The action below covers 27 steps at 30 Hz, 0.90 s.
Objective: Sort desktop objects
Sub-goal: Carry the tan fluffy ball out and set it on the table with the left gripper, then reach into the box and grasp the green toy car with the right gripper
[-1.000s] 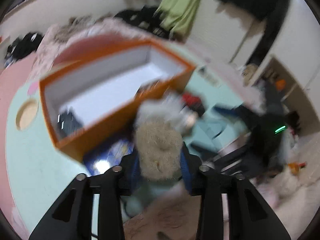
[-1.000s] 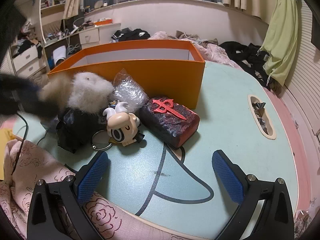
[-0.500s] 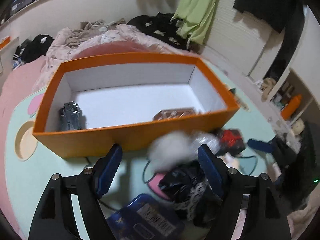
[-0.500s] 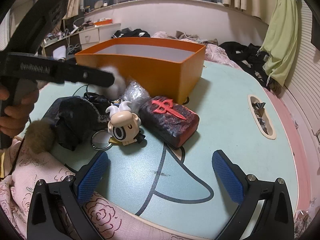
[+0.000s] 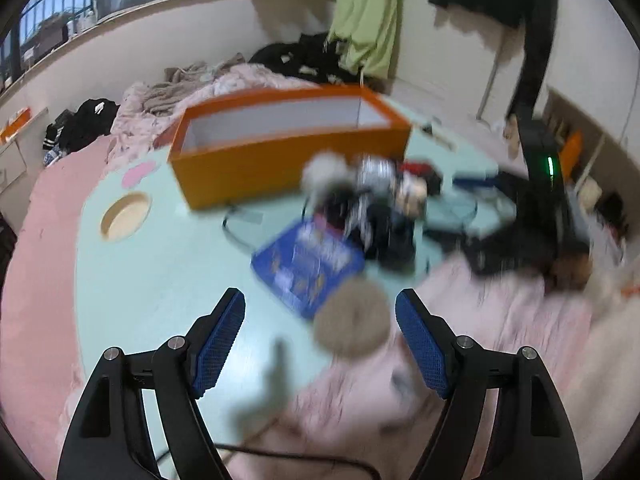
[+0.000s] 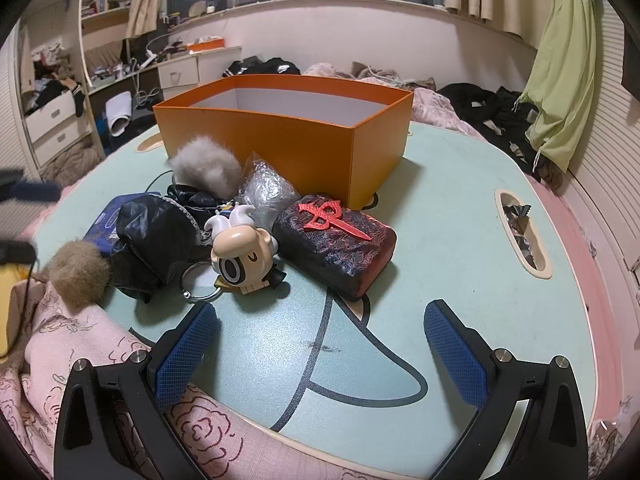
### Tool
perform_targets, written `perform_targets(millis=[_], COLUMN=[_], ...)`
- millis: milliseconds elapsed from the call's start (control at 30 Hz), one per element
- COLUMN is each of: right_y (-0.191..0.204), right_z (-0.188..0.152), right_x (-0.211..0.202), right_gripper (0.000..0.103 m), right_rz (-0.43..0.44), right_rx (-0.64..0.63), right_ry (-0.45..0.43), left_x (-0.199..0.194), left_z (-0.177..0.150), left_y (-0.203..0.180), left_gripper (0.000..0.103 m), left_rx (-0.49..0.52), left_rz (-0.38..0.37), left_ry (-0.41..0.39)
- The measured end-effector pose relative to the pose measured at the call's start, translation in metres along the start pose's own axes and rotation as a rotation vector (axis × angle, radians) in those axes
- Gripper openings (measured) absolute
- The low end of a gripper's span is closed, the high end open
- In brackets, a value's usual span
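Right now my left gripper [image 5: 320, 320] hangs open and empty with the tan fur pompom [image 5: 352, 322] just ahead between its fingers, right of centre, nearer than my right gripper [image 6: 320, 344], also open, facing the orange box [image 6: 288, 136].

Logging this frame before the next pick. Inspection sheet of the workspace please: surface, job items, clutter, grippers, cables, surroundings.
Surface: mint table with dark line drawing, pink border, cut-out recesses.
Job's things: orange box open-topped; beside it a dark block with red emblem, cartoon keychain figure, grey pompom, brown pompom, clear crinkled bag, black bag, blue pack.
Clutter: wrappers in the right recess; pink blanket over the near edge.
Grippers: left gripper open, holding nothing; right gripper open, holding nothing.
Cables: thin black cable on the table.
Surroundings: clothes heaps, green cloth, drawers, window.
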State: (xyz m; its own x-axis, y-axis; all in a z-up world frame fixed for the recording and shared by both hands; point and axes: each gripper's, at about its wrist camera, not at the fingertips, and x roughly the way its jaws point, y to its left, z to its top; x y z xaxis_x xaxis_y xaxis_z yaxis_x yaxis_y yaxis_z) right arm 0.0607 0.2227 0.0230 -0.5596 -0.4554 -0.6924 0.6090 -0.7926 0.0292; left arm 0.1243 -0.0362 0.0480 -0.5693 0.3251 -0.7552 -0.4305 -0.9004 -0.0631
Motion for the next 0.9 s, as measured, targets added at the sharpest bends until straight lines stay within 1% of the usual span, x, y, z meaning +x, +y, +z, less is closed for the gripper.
perform_targets(millis=[67, 100, 133, 167, 200, 267, 367, 467, 500, 533, 567, 600, 633, 667, 700, 733, 800, 833, 900], right_y=[-0.001, -0.001, -0.001, -0.001, -0.001, -0.001, 0.000, -0.006, -0.008, -0.010, -0.021, -0.023, -0.026, -0.028, -0.029, -0.030, -0.030, -0.028, -0.017], right_z=[-0.001, -0.001, -0.001, -0.001, 0.000, -0.001, -0.002, -0.002, 0.000, 0.001, 0.010, 0.017, 0.029, 0.043, 0.058, 0.080, 0.119, 0.144, 0.178], right_x=[0.001, 0.001, 0.001, 0.001, -0.001, -0.002, -0.005, -0.006, -0.009, -0.011, -0.010, -0.017, -0.027, -0.038, -0.046, -0.051, -0.044, -0.030, -0.002], right_gripper=[0.103, 0.103, 0.103, 0.103, 0.103, 0.103, 0.103, 0.103, 0.103, 0.103, 0.103, 0.103, 0.103, 0.103, 0.103, 0.103, 0.102, 0.101, 0.090], right_rz=[0.000, 0.000, 0.000, 0.000, 0.001, -0.001, -0.001, -0.005, 0.007, 0.020, 0.043, 0.066, 0.097, 0.130, 0.166, 0.221, 0.309, 0.359, 0.421], right_rx=[0.000, 0.001, 0.001, 0.001, 0.002, 0.002, 0.005, 0.016, 0.020, 0.020, 0.016, 0.012, 0.014, 0.025, 0.042, 0.075, 0.150, 0.208, 0.271], right_ry=[-0.001, -0.001, -0.001, -0.001, -0.001, -0.002, -0.002, 0.002, 0.007, 0.004, -0.006, -0.023, -0.054, -0.088, -0.113, -0.124, -0.086, -0.034, 0.059], left_x=[0.008, 0.013, 0.018, 0.024, 0.033, 0.040, 0.048, 0.053, 0.053, 0.052, 0.050, 0.047, 0.044, 0.038, 0.035, 0.031, 0.026, 0.026, 0.028], left_z=[-0.010, -0.011, -0.013, -0.014, -0.013, -0.009, 0.000, 0.006, 0.007, 0.007, 0.004, 0.002, -0.001, -0.004, -0.006, -0.008, -0.012, -0.012, -0.016], left_y=[0.004, 0.006, 0.007, 0.009, 0.010, 0.008, -0.001, -0.008, -0.008, -0.007, -0.005, -0.003, -0.001, 0.002, 0.002, 0.003, 0.004, 0.004, 0.003], left_gripper=[0.078, 0.077, 0.070, 0.055, 0.049, 0.038, 0.038, 0.038, 0.038, 0.041, 0.048, 0.053, 0.064, 0.071, 0.073, 0.073, 0.073, 0.073, 0.073], left_rx=[-0.029, -0.042, -0.049, -0.054, -0.067, -0.072, -0.050, -0.034, -0.040, -0.050, -0.075, -0.095, -0.114, -0.139, -0.151, -0.159, -0.177, -0.184, -0.199], left_rz=[-0.048, -0.058, -0.061, -0.064, -0.087, -0.123, -0.138, -0.127, -0.123, -0.118, -0.115, -0.115, -0.112, -0.093, -0.077, -0.065, -0.058, -0.059, -0.061], left_ry=[0.030, 0.039, 0.043, 0.050, 0.065, 0.050, 0.040, 0.029, 0.025, 0.022, 0.017, 0.007, -0.008, -0.035, -0.051, -0.069, -0.104, -0.112, -0.132])
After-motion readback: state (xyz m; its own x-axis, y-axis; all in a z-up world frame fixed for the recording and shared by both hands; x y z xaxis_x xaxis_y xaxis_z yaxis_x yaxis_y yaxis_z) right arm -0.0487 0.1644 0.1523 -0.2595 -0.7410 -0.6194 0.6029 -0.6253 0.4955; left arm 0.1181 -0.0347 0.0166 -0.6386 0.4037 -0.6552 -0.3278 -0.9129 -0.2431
